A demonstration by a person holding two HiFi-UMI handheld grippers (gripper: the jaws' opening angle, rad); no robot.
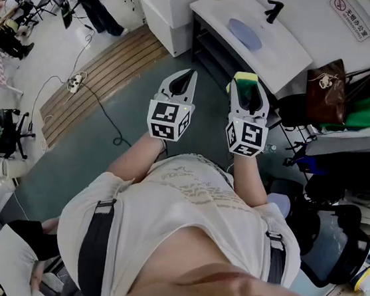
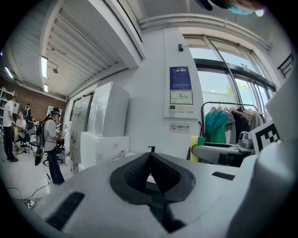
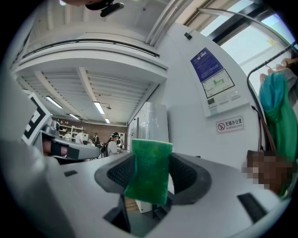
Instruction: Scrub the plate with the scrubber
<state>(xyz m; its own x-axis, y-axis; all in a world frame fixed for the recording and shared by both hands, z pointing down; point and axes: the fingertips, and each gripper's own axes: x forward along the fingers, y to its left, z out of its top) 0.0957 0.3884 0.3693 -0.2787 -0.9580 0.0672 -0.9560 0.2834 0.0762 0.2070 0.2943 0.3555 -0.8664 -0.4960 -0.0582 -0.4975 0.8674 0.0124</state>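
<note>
Head view: shows left gripper (image 1: 188, 77) and right gripper (image 1: 247, 86) side by side, level, over grey floor. Green-and-yellow scrubber (image 1: 244, 77) at right gripper's tip. Blue plate (image 1: 244, 34) lying on white table (image 1: 283, 53), farther off, well apart from both grippers. Brown bag (image 1: 325, 93) just right of table.

Left gripper view: shows jaws fully together, nothing between.

Right gripper view: shows jaws clamped on scrubber, green face toward camera, slightly tilted.

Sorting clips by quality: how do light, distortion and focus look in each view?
Head view: even light, mostly sharp. Left gripper view: fisheye bends straight lines, window glares white. Right gripper view: same fisheye, dark corners, scrubber in the jaws slightly soft.
</note>
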